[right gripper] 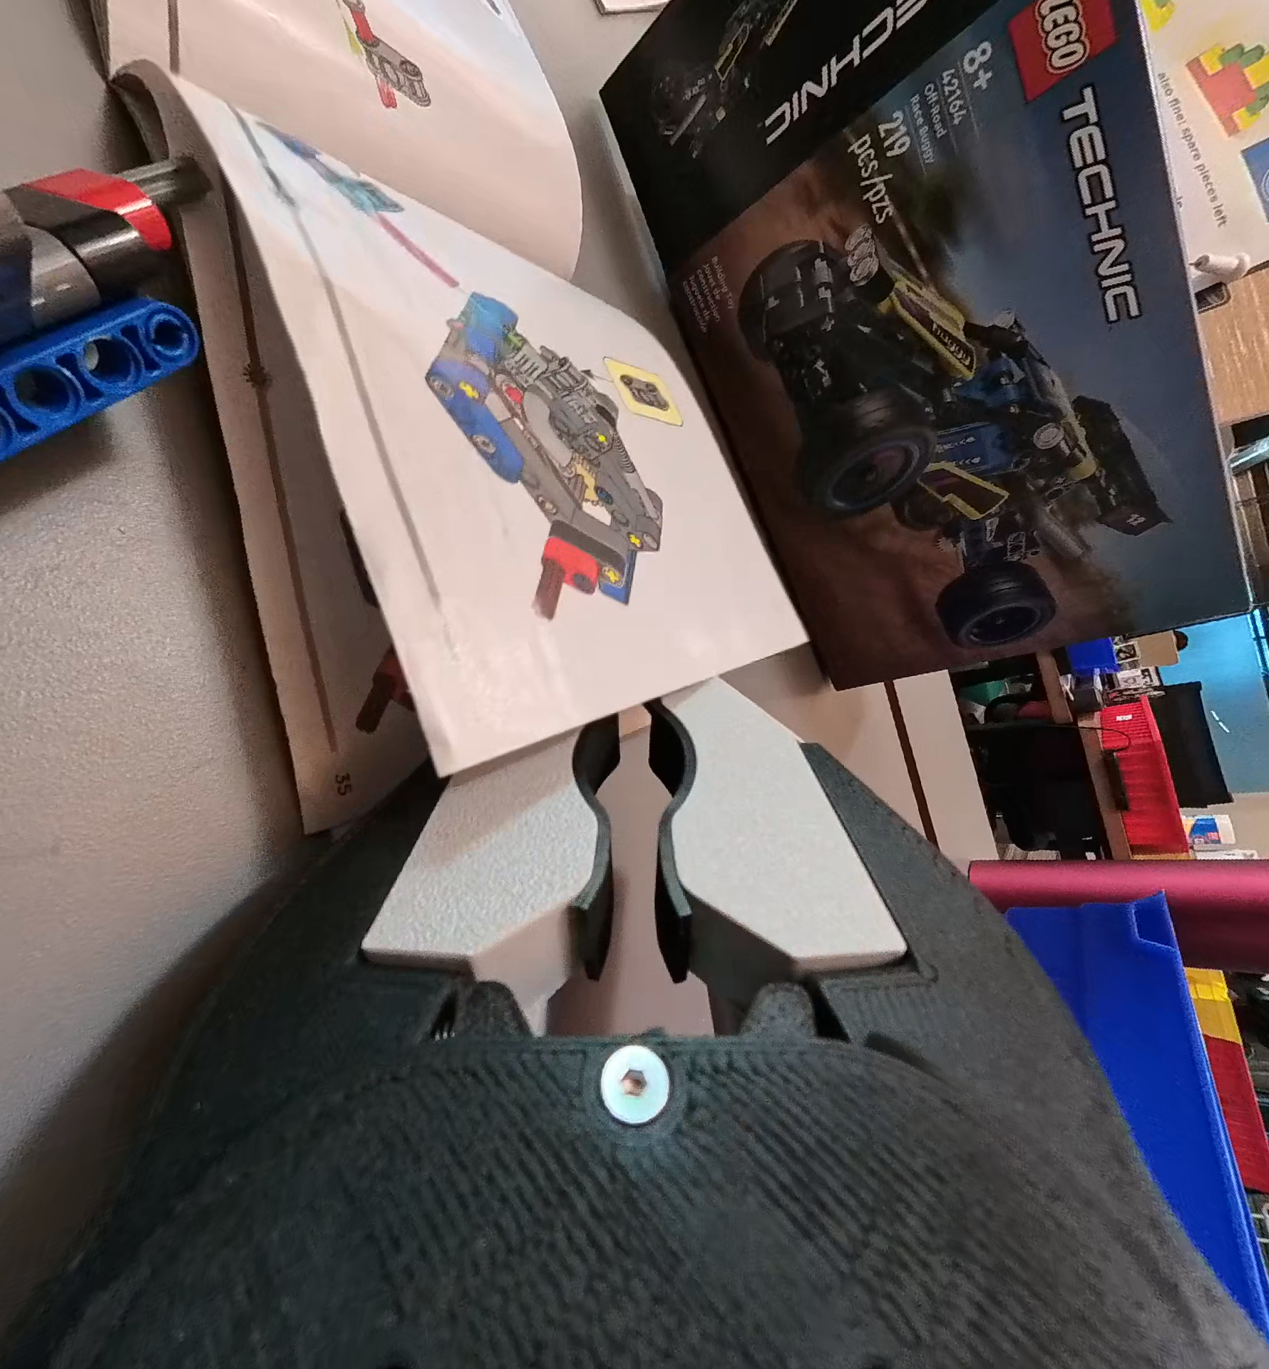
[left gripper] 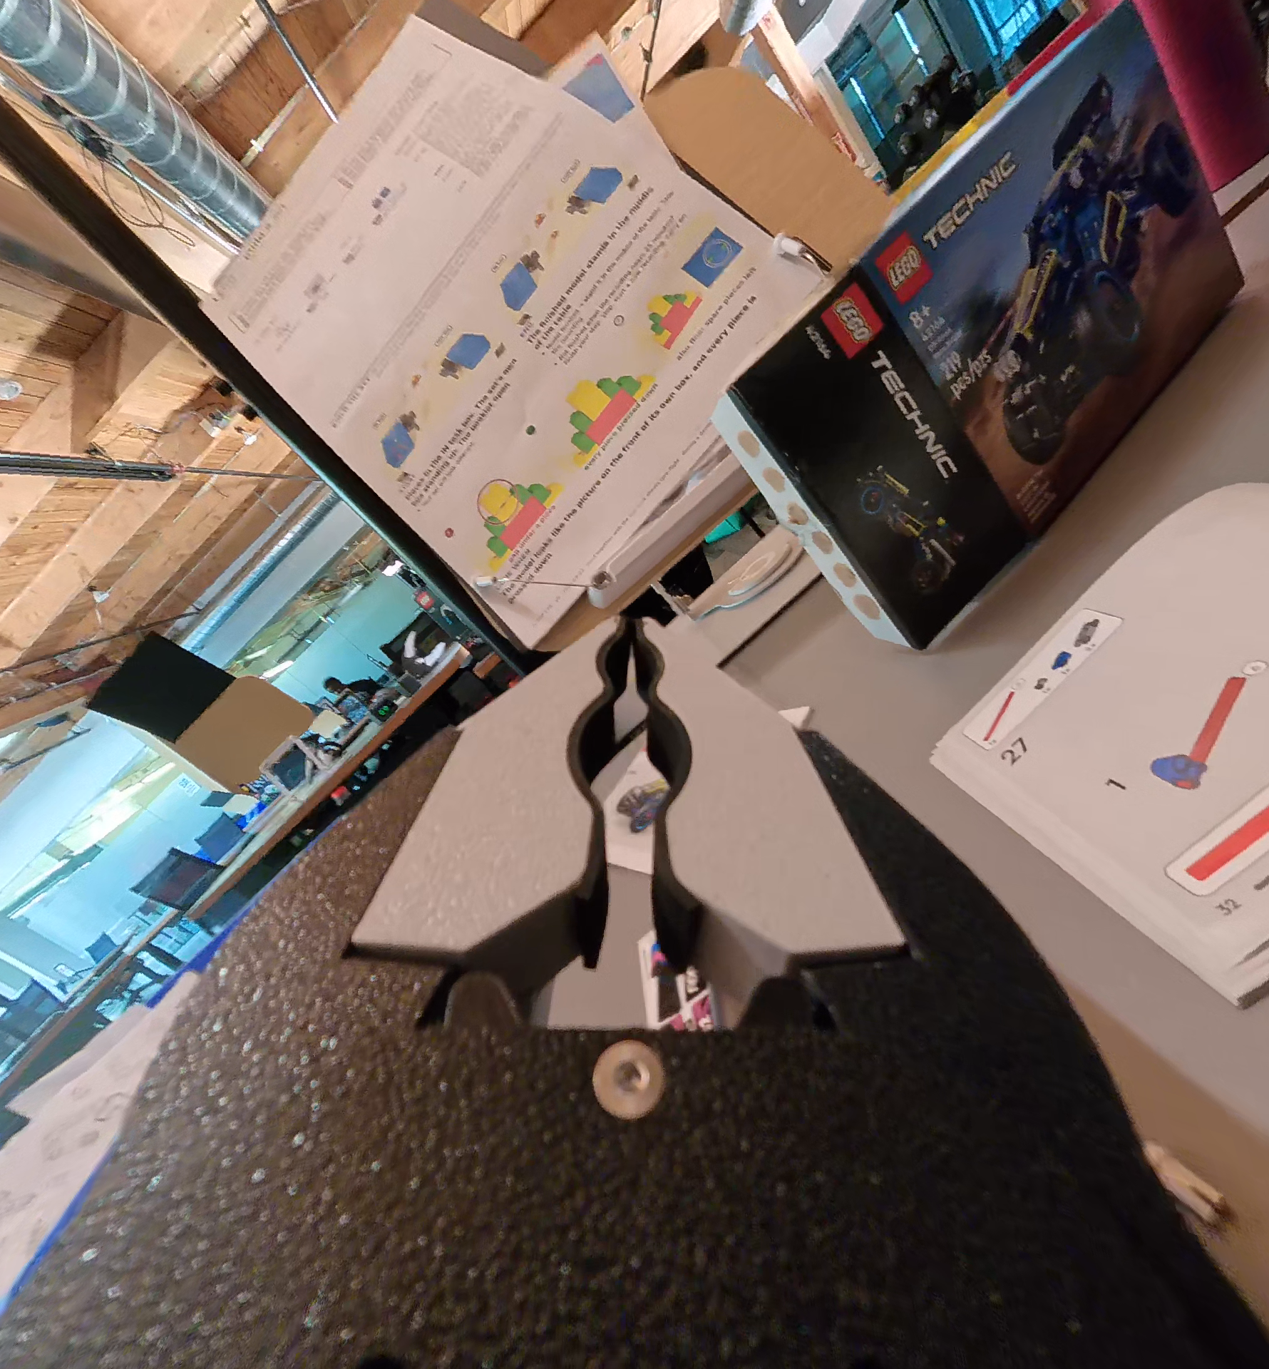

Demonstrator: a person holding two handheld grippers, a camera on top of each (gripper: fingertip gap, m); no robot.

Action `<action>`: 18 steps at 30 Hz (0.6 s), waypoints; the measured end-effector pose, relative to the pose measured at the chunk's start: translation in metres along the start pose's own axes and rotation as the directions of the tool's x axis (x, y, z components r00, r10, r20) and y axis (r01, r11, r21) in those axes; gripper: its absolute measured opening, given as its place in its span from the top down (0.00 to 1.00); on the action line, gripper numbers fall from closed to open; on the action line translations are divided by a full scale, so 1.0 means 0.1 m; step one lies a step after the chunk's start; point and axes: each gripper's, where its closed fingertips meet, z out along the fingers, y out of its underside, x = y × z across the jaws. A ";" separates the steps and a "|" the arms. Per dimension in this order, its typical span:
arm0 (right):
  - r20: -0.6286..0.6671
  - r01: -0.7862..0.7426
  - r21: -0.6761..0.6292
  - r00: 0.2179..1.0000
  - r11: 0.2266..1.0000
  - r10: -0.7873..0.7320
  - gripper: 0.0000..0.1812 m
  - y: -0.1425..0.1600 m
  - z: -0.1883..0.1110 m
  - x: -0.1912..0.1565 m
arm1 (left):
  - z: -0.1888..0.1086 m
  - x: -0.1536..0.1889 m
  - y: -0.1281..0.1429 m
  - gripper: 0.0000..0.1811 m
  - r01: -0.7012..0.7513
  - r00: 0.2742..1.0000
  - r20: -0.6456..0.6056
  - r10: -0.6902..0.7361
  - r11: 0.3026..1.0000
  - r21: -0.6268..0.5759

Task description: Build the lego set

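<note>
Grey bench (left gripper: pixel 913 741) carries the open instruction booklet (right gripper: pixel 543 481), with the set's box (right gripper: pixel 950 370) standing just behind it. The right tool (right gripper: pixel 635 730) pinches the edge of a lifted booklet page between nearly closed fingers. The left tool (left gripper: pixel 633 630) is closed on nothing, raised above the bench. A blue beam (right gripper: pixel 61 385) lies beside the booklet.

Open instruction booklet (right gripper: pixel 528 474) on the table (right gripper: pixel 98 667), set box (right gripper: pixel 987 370) just behind it.
</note>
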 end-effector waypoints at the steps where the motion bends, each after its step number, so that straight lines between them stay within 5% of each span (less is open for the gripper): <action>1: 0.000 0.001 0.000 1.000 1.000 -0.001 1.00 0.00 0.00 0.00 | -0.02 -0.04 -0.04 1.00 -0.019 1.000 0.018 0.019 1.000 0.008; 4: -0.001 0.004 0.001 1.000 1.000 -0.004 1.00 0.00 0.00 0.00 | -0.15 0.00 -0.33 1.00 -0.124 0.992 0.019 0.123 0.990 0.068; 10: -0.003 0.014 -0.001 1.000 1.000 -0.014 1.00 0.00 0.00 0.00 | -0.59 0.86 -0.82 1.00 -0.239 0.929 -0.222 0.295 0.939 0.246; 18: 0.001 0.065 -0.021 0.998 0.998 -0.065 1.00 0.00 0.02 -0.03 | -0.73 1.03 -0.73 1.00 -0.241 0.883 -0.349 0.313 0.942 0.236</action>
